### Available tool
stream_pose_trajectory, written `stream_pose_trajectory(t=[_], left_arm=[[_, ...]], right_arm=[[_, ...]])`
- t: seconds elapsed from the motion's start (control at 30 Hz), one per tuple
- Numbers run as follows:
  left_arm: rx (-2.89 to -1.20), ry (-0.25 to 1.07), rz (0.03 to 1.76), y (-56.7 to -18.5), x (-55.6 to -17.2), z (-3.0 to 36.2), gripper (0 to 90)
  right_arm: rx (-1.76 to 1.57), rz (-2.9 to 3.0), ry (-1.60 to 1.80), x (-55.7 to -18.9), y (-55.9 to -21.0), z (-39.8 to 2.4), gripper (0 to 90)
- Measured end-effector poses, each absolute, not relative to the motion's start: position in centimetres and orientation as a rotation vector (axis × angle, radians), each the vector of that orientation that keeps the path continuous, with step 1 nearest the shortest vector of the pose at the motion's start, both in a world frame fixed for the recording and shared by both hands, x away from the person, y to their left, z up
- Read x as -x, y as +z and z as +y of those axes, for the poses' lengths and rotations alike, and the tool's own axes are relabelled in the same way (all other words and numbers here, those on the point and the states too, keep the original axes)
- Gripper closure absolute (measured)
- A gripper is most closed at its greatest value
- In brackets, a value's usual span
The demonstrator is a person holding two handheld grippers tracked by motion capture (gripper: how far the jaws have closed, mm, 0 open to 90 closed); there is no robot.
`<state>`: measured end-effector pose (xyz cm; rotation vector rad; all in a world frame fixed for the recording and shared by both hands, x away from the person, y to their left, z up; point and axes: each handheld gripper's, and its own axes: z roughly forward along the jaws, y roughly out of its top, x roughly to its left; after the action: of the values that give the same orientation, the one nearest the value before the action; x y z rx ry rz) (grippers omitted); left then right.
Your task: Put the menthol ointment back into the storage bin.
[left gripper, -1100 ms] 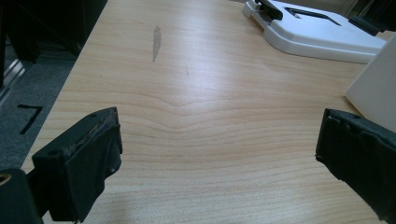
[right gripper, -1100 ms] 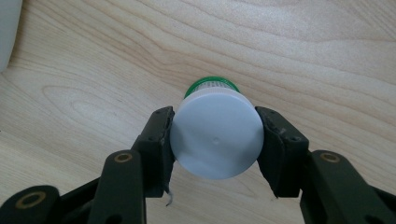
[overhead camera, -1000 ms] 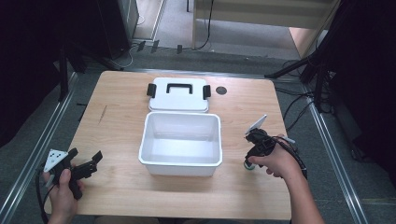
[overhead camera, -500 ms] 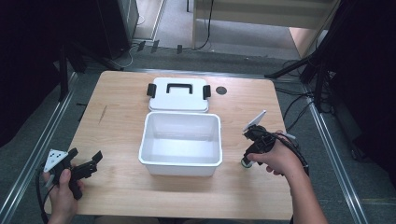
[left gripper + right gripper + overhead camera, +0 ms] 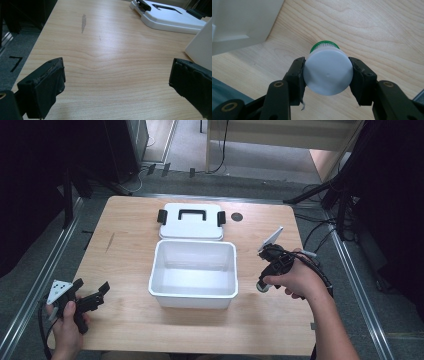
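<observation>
Right hand-held gripper (image 5: 327, 75): clamped on a small white bottle (image 5: 327, 75), one black pad on each side of its rounded body; seen from the high view (image 5: 263, 285) it sits just right of the white bin (image 5: 193, 292).
Bottle position: held clear above the counter (image 5: 374, 30), its pale flat end toward the camera and its green cap (image 5: 324, 45) pointing down at the wood; not yet over the bin.
Left hand-held gripper (image 5: 117, 82): jaws spread wide with nothing between them, resting low over the near left corner of the counter, well apart from the bin.
Lid (image 5: 190, 220): lying flat behind the bin, touching or nearly touching its far rim, black handle up.
Bin: open, and it looks empty inside.
Likely step: carrying the bottle across to the bin.
Risk, slip: the pads meet a smooth round wall over a narrow band, so a jerk or tilt could let the bottle rotate or drop out.
Risk, rim strike: a low crossing could knock the cap against the bin's near wall and shove the bin.
Risk, bounce: releasing from too high could send the bottle rolling.
</observation>
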<state>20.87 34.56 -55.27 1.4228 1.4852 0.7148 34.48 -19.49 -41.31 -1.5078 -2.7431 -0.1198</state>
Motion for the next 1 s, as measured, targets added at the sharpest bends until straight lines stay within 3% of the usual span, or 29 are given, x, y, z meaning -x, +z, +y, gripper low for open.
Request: stream_pose_trajectory(t=[1.0], left_arm=[[-1.424, 0.714, 1.482, -55.3, -20.9, 34.6, 1.0]], right_arm=[[1.394, -2.796, -0.081, -35.4, -34.5, -14.1, 51.7]])
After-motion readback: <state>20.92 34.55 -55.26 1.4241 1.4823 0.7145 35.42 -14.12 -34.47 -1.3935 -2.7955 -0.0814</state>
